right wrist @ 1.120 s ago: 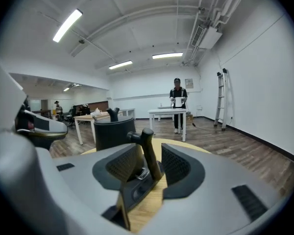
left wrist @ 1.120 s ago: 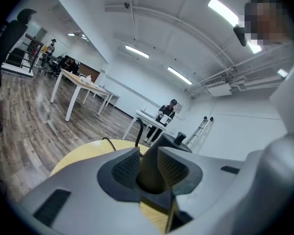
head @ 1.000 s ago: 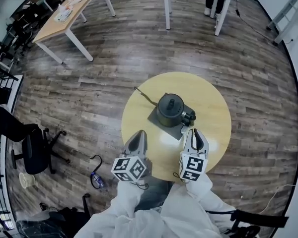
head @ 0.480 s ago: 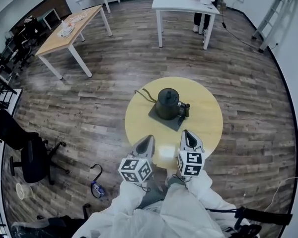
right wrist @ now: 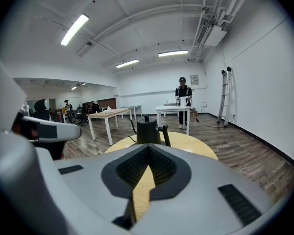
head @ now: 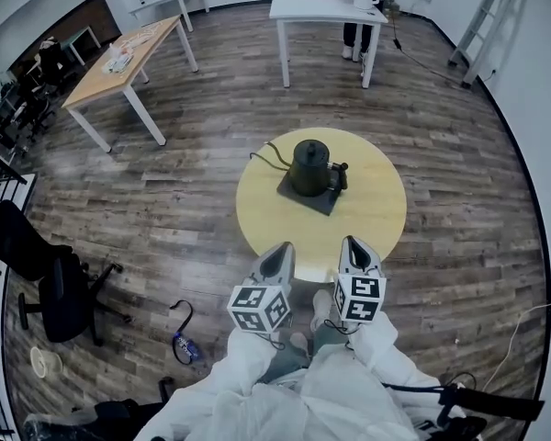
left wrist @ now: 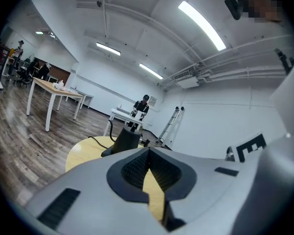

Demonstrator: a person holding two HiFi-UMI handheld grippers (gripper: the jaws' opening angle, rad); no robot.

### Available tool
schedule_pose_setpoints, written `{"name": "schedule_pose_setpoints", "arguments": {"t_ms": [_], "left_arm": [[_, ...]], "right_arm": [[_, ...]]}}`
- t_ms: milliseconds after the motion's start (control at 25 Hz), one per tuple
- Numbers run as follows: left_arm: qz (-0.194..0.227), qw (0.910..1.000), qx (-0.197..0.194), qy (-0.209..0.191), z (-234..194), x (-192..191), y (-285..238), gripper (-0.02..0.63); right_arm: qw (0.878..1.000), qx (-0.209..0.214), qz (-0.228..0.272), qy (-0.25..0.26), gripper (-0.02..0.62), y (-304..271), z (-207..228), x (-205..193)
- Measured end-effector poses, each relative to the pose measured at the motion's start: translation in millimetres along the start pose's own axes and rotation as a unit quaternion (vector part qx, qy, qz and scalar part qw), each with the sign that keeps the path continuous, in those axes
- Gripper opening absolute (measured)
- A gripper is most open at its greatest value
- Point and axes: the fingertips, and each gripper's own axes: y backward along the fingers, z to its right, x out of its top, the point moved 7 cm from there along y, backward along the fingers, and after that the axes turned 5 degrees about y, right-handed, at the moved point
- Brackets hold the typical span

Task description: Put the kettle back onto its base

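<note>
Left gripper (head: pixel 281 250) and right gripper (head: pixel 354 244) have drawn back, closed and empty, far from the kettle (head: pixel 309 166).

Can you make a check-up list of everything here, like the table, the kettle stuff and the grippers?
Surface: round yellow table.
Job's things: kettle sits upright on its base.
Clutter: nothing seen on the table.
Grippers: left gripper and right gripper both shut, empty, apart from the kettle.
Cables: thin dark cord lies on the table beside the base.
Surroundings: wooden floor, white desk, wood desk, ladder, chair, person far off.
</note>
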Motion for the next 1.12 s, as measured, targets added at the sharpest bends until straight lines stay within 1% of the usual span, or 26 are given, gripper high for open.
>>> {"name": "schedule_pose_setpoints", "arguments": {"t_ms": [160, 280, 480, 560, 680, 840, 960, 1120], "left_arm": [[0.005, 0.9998, -0.014, 0.014, 8, 0, 12, 0.001], [0.007, 0.9997, -0.012, 0.021, 10, -3, 20, 0.002], [0.005, 0.9991, -0.003, 0.041, 16, -11, 32, 0.000], [0.002, 0.9993, 0.003, 0.037, 21, -15, 30, 0.002], [-0.002, 0.9998, 0.006, 0.018, 31, -20, 23, 0.000], [0.003, 0.9995, 0.003, 0.030, 41, -19, 17, 0.000], [0.003, 0.9999, 0.000, 0.016, 47, -17, 18, 0.000], [0.002, 1.0000, 0.005, 0.000, 49, -10, 13, 0.000]], "right_arm": [[1.000, 0.003, 0.004, 0.011, 0.012, 14, -6, 4], [1.000, 0.002, 0.005, 0.015, 0.012, 23, -6, 6], [1.000, 0.008, 0.001, 0.009, 0.012, 35, -4, 1], [1.000, 0.015, -0.001, 0.006, 0.012, 36, -1, 0], [0.999, 0.033, 0.013, 0.001, 0.012, 39, 1, 3], [0.998, 0.053, 0.018, 0.000, 0.012, 43, 3, 9], [0.998, 0.057, 0.023, 0.001, 0.012, 45, 4, 15], [0.998, 0.059, 0.038, 0.000, 0.012, 42, 7, 25]]}}
